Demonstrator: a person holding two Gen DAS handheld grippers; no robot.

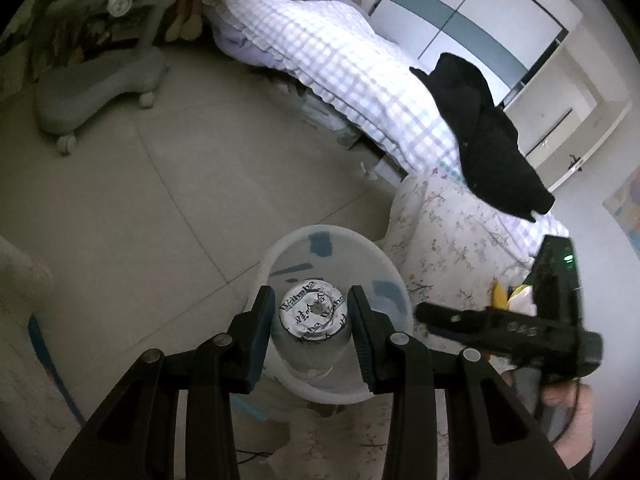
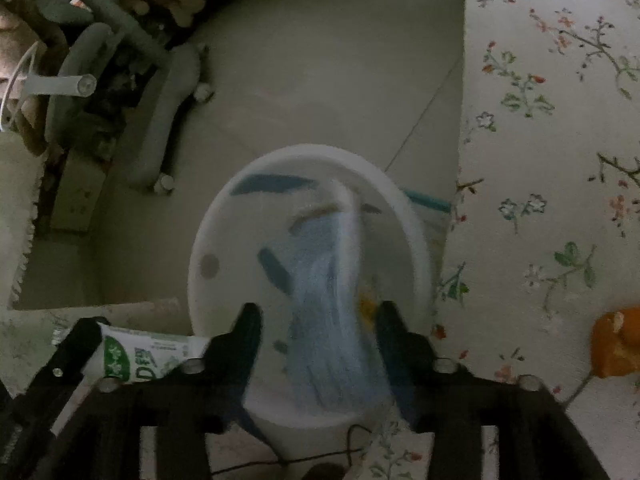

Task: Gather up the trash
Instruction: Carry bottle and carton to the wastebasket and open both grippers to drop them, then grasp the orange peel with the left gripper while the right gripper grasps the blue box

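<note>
In the left wrist view my left gripper (image 1: 311, 316) is shut on a small Wahaha bottle (image 1: 310, 330) with a foil top, held over a white trash bin (image 1: 280, 252) on the floor. My right gripper shows there to the right (image 1: 452, 316). In the right wrist view my right gripper (image 2: 316, 320) is open above the same white bin (image 2: 200, 248), and a blurred pale blue piece of trash (image 2: 332, 280) is between and beyond the fingers, inside the bin. The left gripper holding the bottle (image 2: 148, 356) shows at lower left.
A floral-covered surface (image 2: 540, 160) lies right of the bin, with an orange thing (image 2: 616, 340) on it. A grey wheeled chair base (image 1: 96, 80) stands on the tiled floor. A checked bed (image 1: 340, 60) with a black garment (image 1: 480, 128) lies beyond.
</note>
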